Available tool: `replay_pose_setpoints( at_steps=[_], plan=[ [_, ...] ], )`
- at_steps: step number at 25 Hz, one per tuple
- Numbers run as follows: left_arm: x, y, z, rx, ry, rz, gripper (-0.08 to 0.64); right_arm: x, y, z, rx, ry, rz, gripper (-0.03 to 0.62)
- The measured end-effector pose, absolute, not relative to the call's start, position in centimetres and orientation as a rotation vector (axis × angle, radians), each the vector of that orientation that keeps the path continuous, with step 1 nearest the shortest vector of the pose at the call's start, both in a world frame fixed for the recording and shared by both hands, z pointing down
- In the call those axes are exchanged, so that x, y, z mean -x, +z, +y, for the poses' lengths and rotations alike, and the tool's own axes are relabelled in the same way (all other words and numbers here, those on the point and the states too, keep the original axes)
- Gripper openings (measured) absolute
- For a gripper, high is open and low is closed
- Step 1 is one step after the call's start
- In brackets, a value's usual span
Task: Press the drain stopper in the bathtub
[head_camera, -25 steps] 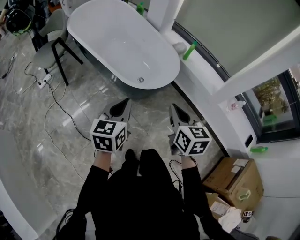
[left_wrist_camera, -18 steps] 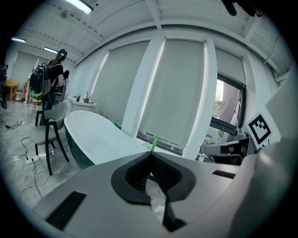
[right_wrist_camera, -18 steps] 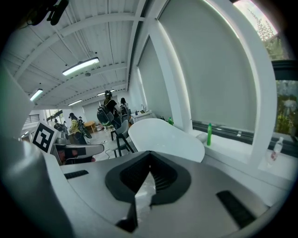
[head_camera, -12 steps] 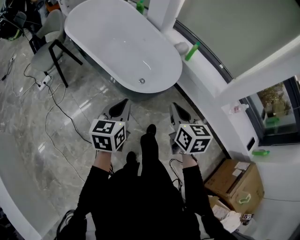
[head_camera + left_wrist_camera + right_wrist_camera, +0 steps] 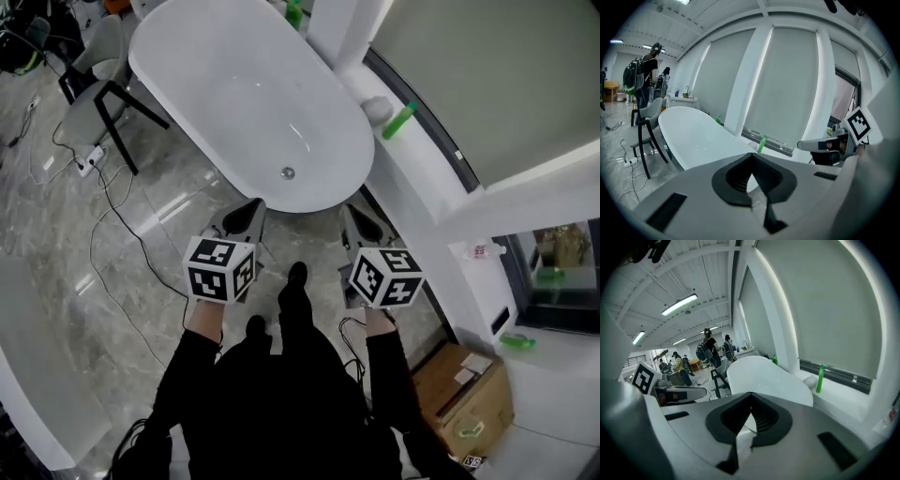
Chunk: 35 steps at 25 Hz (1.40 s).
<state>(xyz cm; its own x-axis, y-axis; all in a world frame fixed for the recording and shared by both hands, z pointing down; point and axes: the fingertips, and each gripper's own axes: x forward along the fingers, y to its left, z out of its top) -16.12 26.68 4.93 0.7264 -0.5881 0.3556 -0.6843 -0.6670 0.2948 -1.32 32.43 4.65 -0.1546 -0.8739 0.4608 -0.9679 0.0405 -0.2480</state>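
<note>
In the head view a white oval bathtub (image 5: pixel 246 86) stands on the marble floor, with its round metal drain stopper (image 5: pixel 288 172) near the end closest to me. My left gripper (image 5: pixel 251 208) and right gripper (image 5: pixel 355 215) hover side by side just short of that end, above the floor, both shut and holding nothing. The left gripper view shows the left gripper (image 5: pixel 751 164) with jaws together, looking along the tub (image 5: pixel 693 136). Its counterpart, the right gripper (image 5: pixel 751 401), points at the tub (image 5: pixel 764 378) too. Neither gripper view shows the stopper.
A grey chair (image 5: pixel 103 75) stands left of the tub, with cables (image 5: pixel 103 216) and a power strip (image 5: pixel 91 161) on the floor. Green bottles (image 5: pixel 400 120) sit on the white window ledge at the right. A cardboard box (image 5: pixel 464 403) lies behind, right. People stand far off (image 5: pixel 710 350).
The person has stepped forward, so the tub and its stopper lie closer to both grippers. The grippers keep the same shut pose side by side.
</note>
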Motion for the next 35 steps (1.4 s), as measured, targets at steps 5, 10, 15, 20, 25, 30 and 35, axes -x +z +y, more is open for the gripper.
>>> replay_pose_setpoints(
  at_steps=[5, 10, 15, 20, 25, 30, 35],
  plan=[
    [13.2, 5.9, 23.4, -2.492, 0.361, -1.011, 0.005, -1.9, 5.5, 29.0, -1.871, 0.784, -2.126, 0.003],
    [10.9, 6.8, 20.8, -2.464, 0.403, -1.028, 0.005, -4.5, 6.4, 26.8, -1.843, 0.82, -2.118, 0.003],
    [8.2, 7.6, 18.9, -2.448, 0.444, -1.017, 0.005, -6.8, 6.8, 25.1, -1.813, 0.829, -2.122, 0.003],
    [6.1, 8.7, 16.9, -2.443, 0.505, -1.01, 0.005, -8.1, 8.7, 23.5, -1.767, 0.864, -2.123, 0.003],
    [5.4, 10.0, 15.1, -2.44, 0.552, -0.983, 0.005, -8.0, 10.3, 21.8, -1.743, 0.9, -2.109, 0.003],
    [4.5, 12.4, 11.8, -2.429, 0.623, -0.928, 0.005, -8.0, 11.7, 18.7, -1.751, 0.934, -2.076, 0.003],
    [4.0, 15.7, 7.3, -2.404, 0.698, -0.881, 0.005, -7.9, 13.6, 14.7, -1.762, 0.981, -2.026, 0.003]
  ],
)
